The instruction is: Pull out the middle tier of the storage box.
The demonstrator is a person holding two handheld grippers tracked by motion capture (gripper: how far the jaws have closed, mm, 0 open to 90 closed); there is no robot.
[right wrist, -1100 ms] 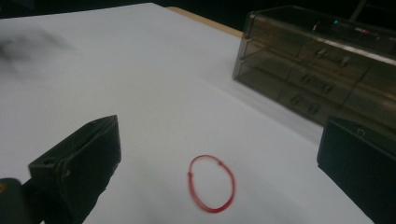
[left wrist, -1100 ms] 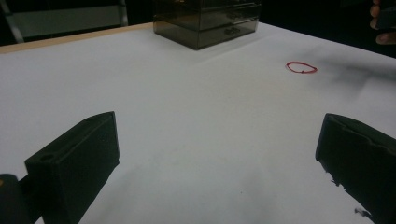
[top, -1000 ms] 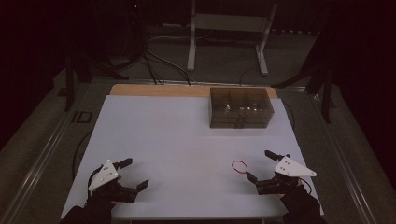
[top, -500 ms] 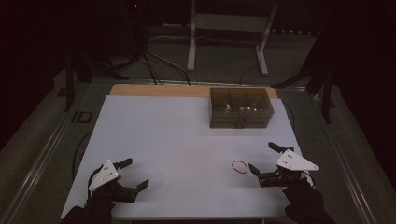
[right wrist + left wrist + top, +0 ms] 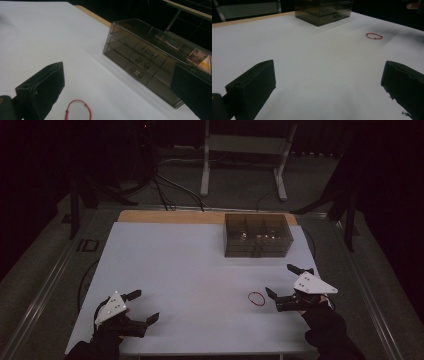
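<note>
right tool (image 5: pixel 289 282) open, just right of the red band (image 5: pixel 256 298), which lies flat on the table (image 5: pixel 190 265). left tool (image 5: pixel 141 306) open, idle. advise: lower the jaws astride one edge, pinch thinly against the surface.

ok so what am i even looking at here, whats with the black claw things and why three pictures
A person sits at a white table holding a hand-held claw in each hand: the left claw and the right claw. Both are open and hold nothing. One picture comes from a camera above the table. The other two come from cameras riding on each claw, so the black blocks at their bottom corners are that claw's own jaws. On the table lie a red loop of cord, just beside the right claw, and a smoky clear box of drawers, all shut, at the far side.
</note>
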